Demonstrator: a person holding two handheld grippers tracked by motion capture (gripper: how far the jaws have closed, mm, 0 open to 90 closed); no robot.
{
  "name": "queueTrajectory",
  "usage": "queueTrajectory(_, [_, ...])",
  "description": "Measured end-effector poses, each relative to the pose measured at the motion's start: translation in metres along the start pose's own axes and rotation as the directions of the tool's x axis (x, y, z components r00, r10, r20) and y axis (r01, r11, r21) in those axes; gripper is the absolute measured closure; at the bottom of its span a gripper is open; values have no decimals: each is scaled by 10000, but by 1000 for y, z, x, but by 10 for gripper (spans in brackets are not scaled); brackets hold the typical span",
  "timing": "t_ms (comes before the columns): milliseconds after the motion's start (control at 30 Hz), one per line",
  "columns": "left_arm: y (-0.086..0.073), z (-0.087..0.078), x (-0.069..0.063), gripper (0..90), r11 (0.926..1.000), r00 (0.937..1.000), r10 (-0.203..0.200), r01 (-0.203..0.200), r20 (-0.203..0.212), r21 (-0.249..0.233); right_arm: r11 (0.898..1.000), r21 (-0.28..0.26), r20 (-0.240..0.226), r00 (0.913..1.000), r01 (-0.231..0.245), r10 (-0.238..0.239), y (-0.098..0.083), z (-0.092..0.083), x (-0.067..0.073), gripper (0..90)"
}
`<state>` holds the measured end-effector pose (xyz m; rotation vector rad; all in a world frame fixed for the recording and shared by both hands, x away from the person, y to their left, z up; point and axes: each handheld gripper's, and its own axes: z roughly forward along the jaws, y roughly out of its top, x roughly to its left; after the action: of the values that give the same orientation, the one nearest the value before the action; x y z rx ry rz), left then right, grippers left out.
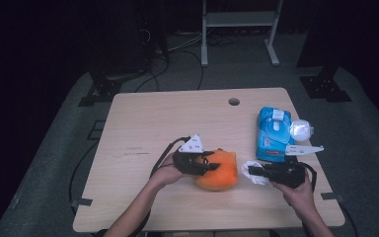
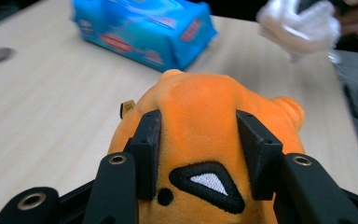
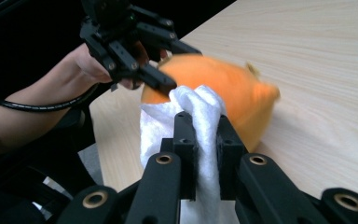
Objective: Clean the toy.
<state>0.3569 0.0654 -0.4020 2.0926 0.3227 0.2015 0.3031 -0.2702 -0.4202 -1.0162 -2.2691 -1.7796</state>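
An orange plush toy (image 1: 223,174) (image 2: 200,116) (image 3: 228,88) lies on the wooden table (image 1: 153,118) near the front middle. My left gripper (image 1: 211,163) (image 2: 198,140) comes at it from the left, and its two black pads press into the toy's sides. From the right, my right gripper (image 1: 253,172) (image 3: 204,135) is shut on a crumpled white wipe (image 1: 256,180) (image 3: 196,102) (image 2: 300,28). The wipe's top is close against the toy's side, just beside one finger of the left gripper (image 3: 177,67).
A blue pack of wet wipes (image 1: 272,133) (image 2: 144,28) lies at the right, behind my right gripper, with a small white round object (image 1: 301,131) beside it. A cable hole (image 1: 234,101) sits near the table's far edge. A metal stand and cables lie on the floor beyond.
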Motion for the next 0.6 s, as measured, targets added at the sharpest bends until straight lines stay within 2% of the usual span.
queueTrajectory(33, [0,-3,4,560,9999,9998,-65,63,-214,-100,10000,-2,86,10000,42,-42,0,-1,0,816])
queueTrajectory(67, [0,-3,4,560,9999,9998,-65,63,-214,-100,10000,-2,86,10000,42,-42,0,-1,0,816])
queueTrajectory(100, [0,-9,11,560,9999,9977,-79,72,-680,-98,10000,20,279,9996,94,-94,1,-4,-1,817])
queueTrajectory(133, [-1,-12,15,559,9999,9961,-104,95,-874,-99,9999,45,430,9990,107,-109,0,-6,-2,817])
queueTrajectory(200, [-5,-14,22,555,9996,9932,-236,218,-1143,-171,9998,155,687,9975,132,-142,-1,-9,-5,817])
queueTrajectory(233, [-5,-14,22,554,9996,9932,-236,218,-1143,-171,9998,155,687,9975,132,-142,-1,-9,-5,817])
queueTrajectory(267, [-10,-15,28,553,9992,9902,-401,388,-1336,-121,9984,497,1193,9923,285,-342,-3,-11,-7,817])
queueTrajectory(300, [-13,-15,29,551,9988,9894,-487,479,-1370,-93,9978,590,1358,9900,305,-383,-4,-11,-8,817])
queueTrajectory(367, [-18,-13,31,549,9984,9884,-547,560,-1415,50,9930,1072,1973,9778,501,-706,-7,-13,-10,815])
queueTrajectory(433, [-23,-10,32,539,9977,9882,-672,684,-1376,38,9885,1421,2343,9684,523,-849,-11,-14,-14,807])
queueTrajectory(467, [-23,-10,32,535,9977,9882,-672,684,-1376,38,9885,1421,2343,9684,523,-849,-11,-14,-14,807])
queueTrajectory(500, [-24,-10,32,530,9968,9880,-799,796,-1320,-75,9815,1820,2831,9528,591,-1099,-14,-15,-19,793])
queueTrajectory(533, [-24,-10,32,522,9968,9880,-799,796,-1320,-75,9815,1820,2831,9528,591,-1099,-14,-15,-19,793])
queueTrajectory(567, [-24,-10,33,513,9965,9882,-833,833,-1285,-51,9765,2095,3142,9421,515,-1171,-19,-16,-24,778])
queueTrajectory(600, [-24,-10,33,504,9965,9882,-833,833,-1285,-51,9765,2095,3142,9421,515,-1171,-19,-16,-24,778])
